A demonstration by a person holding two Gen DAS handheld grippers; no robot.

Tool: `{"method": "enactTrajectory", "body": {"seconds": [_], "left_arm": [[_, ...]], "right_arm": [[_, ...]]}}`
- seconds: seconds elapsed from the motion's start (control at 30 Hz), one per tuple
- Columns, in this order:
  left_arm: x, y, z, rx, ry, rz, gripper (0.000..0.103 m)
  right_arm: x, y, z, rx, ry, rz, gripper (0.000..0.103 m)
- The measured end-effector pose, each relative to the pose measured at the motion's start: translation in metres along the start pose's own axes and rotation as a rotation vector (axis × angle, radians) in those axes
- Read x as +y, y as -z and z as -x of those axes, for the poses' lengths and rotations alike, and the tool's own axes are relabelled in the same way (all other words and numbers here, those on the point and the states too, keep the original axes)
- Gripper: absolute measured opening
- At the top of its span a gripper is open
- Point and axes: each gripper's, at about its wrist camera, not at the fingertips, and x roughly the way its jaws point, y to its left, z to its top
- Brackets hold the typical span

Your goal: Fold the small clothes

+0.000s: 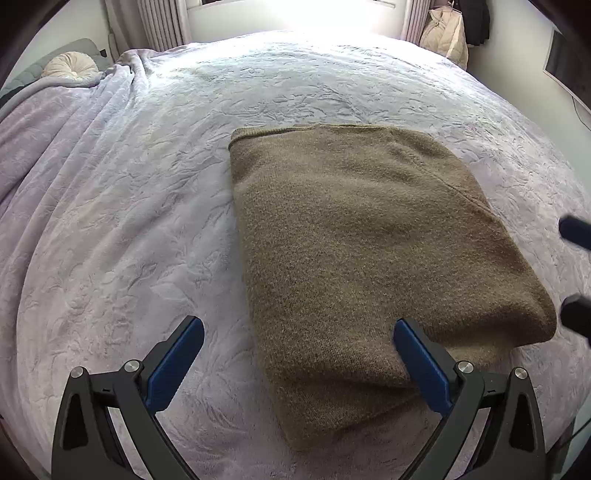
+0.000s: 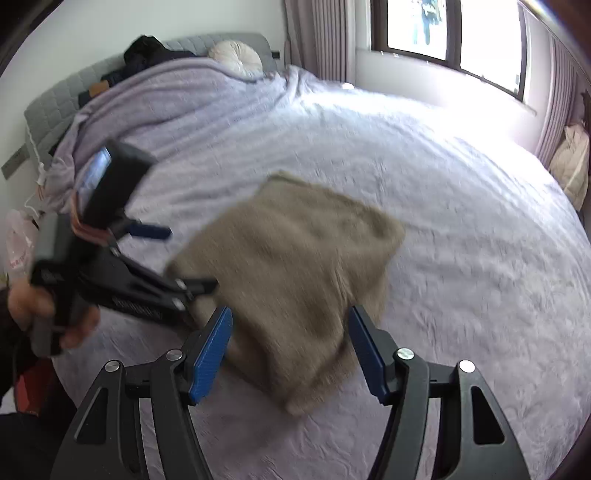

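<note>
A brown sweater (image 1: 369,266) lies folded into a neat flat block on the big bed (image 1: 129,221). The bed has a soft pale purple blanket (image 2: 461,258) all over it. No box or basket shows in the pictures; the sweater sits right on the blanket.

The left gripper (image 1: 299,350) points down at the near end of the sweater. Its two blue fingers (image 1: 177,362) are spread wide apart. One finger is over the bare blanket and the other is over the sweater's near corner. They pinch nothing.

The right gripper (image 2: 290,354) is also tipped down toward the sweater, and its view is blurry. Its blue fingers (image 2: 210,354) are spread too, with the sweater's near end seen between them. The pads do not press on it.

In the right view a hand (image 2: 44,314) holds the left gripper's handle at the left side of the sweater.

There is lots of free blanket around the sweater on every side. A round cream pillow (image 1: 70,66) sits far away at the head of the bed. A window (image 2: 454,33) is past the far edge.
</note>
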Motion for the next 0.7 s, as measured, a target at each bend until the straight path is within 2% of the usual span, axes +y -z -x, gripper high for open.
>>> {"method": "enactTrajectory", "body": {"seconds": [0.1, 0.2, 0.27, 0.33, 0.43, 0.57, 0.7], "left_arm": [[0.003, 0.003, -0.001, 0.006, 0.007, 0.015, 0.103], [0.005, 0.005, -0.003, 0.014, 0.013, 0.02, 0.103], [0.006, 0.006, -0.007, 0.027, 0.024, 0.028, 0.103], [0.005, 0.008, -0.011, 0.04, 0.035, 0.035, 0.103], [0.004, 0.006, -0.005, 0.024, 0.025, 0.043, 0.103], [0.001, 0.0, 0.018, -0.029, 0.011, 0.059, 0.103], [-0.005, -0.003, 0.044, -0.081, -0.061, 0.078, 0.103]], "right_arm": [[0.017, -0.012, -0.013, 0.001, 0.017, 0.081, 0.069], [0.017, -0.004, -0.048, 0.097, 0.058, 0.121, 0.069], [0.002, 0.005, -0.076, 0.177, 0.094, 0.105, 0.069], [-0.012, 0.015, -0.088, 0.225, 0.082, 0.053, 0.069], [-0.022, 0.012, -0.075, 0.195, 0.038, -0.029, 0.069], [-0.022, -0.009, -0.05, 0.106, 0.055, -0.053, 0.069], [-0.02, -0.025, -0.028, 0.098, 0.073, -0.128, 0.073]]}}
